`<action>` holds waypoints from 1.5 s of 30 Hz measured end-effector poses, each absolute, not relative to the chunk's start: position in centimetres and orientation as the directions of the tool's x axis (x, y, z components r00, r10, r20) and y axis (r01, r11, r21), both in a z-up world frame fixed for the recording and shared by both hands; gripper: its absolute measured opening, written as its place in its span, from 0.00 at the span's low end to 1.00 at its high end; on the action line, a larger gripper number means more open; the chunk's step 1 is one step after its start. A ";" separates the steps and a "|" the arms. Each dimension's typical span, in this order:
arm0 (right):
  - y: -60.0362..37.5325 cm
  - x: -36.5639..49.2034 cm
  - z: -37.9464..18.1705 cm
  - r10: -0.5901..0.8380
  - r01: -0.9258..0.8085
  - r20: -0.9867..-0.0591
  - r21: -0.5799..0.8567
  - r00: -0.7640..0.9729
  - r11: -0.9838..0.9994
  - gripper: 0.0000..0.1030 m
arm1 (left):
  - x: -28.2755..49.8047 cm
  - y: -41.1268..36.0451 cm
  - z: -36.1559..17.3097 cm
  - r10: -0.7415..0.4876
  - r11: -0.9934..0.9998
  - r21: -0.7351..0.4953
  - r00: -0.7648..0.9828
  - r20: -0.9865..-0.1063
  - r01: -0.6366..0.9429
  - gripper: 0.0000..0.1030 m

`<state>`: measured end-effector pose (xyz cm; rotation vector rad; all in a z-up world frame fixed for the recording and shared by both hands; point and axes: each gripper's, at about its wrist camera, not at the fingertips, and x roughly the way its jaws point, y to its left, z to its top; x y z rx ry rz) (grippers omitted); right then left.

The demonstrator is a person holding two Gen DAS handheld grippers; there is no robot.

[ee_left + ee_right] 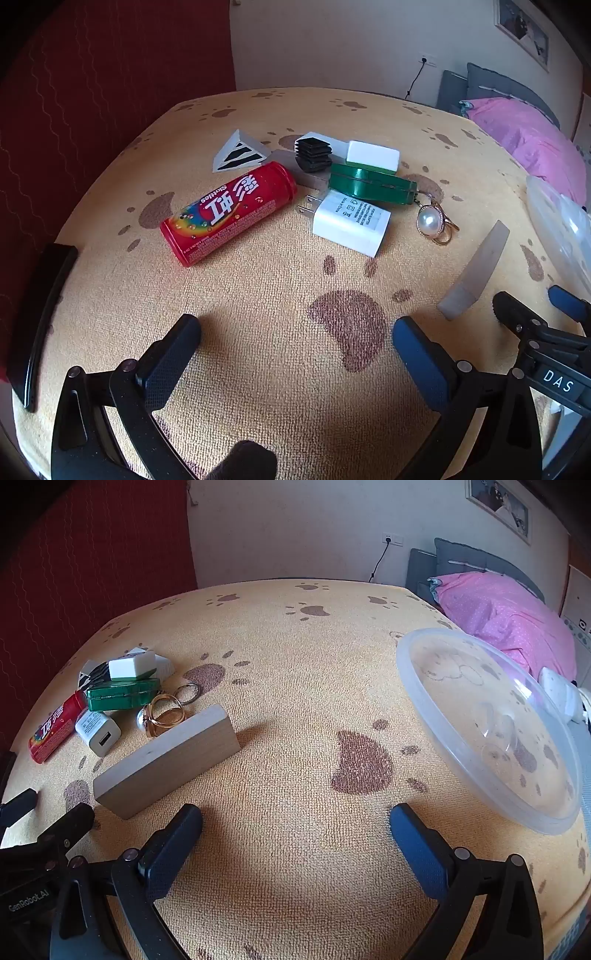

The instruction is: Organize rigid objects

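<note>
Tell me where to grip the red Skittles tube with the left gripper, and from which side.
Grip the red Skittles tube mid-body, across its narrow width, coming down from above with the left gripper, jaws turned square to its diagonal axis. It lies flat on the cloth; the middle is clear, while its far end sits close to the white charger and the pile.

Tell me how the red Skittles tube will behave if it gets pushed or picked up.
The Skittles tube lies on its side on the paw-print cloth, so a sideways nudge would probably roll it, though the woven texture may slow it. Its glossy round wall could slip between pads. It looks rigid and probably light, but its contents are hidden. The green case beside it could block rolling that way.
</note>
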<state>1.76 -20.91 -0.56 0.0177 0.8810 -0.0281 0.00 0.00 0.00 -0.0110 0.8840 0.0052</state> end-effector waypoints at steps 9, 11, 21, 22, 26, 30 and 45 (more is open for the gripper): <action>-20.9 1.8 -0.5 -0.015 0.029 -0.771 0.005 0.636 1.000 1.00 | 0.1 0.1 0.0 -0.004 1.000 -0.016 0.633 -0.774 -0.013 1.00; -20.7 1.7 -0.5 -0.015 0.030 -0.771 0.005 0.637 1.000 1.00 | -0.2 -0.1 0.0 0.000 1.000 -0.014 0.632 -0.775 -0.017 1.00; -20.8 2.0 -0.6 -0.028 0.027 -0.771 -0.015 0.636 1.000 1.00 | 0.4 -0.2 -0.1 0.013 0.999 -0.008 0.629 -0.778 -0.031 1.00; -20.7 1.9 -0.6 -0.026 0.025 -0.771 -0.013 0.636 1.000 1.00 | 0.4 -0.2 -0.1 0.014 1.000 -0.007 0.628 -0.778 -0.030 1.00; -21.0 1.9 -0.5 -0.005 0.010 -0.772 0.002 0.636 1.000 1.00 | 0.5 -0.3 -0.1 0.014 0.999 -0.007 0.628 -0.778 -0.031 1.00; -21.0 2.1 -0.6 0.020 -0.021 -0.778 0.009 0.628 1.000 1.00 | 0.7 -0.3 -0.1 0.016 0.999 -0.009 0.623 -0.782 -0.037 1.00; -20.9 2.6 -0.4 0.043 -0.082 -0.824 -0.004 0.564 0.997 1.00 | 0.9 -0.3 0.0 -0.009 1.000 -0.013 0.585 -0.811 -0.003 1.00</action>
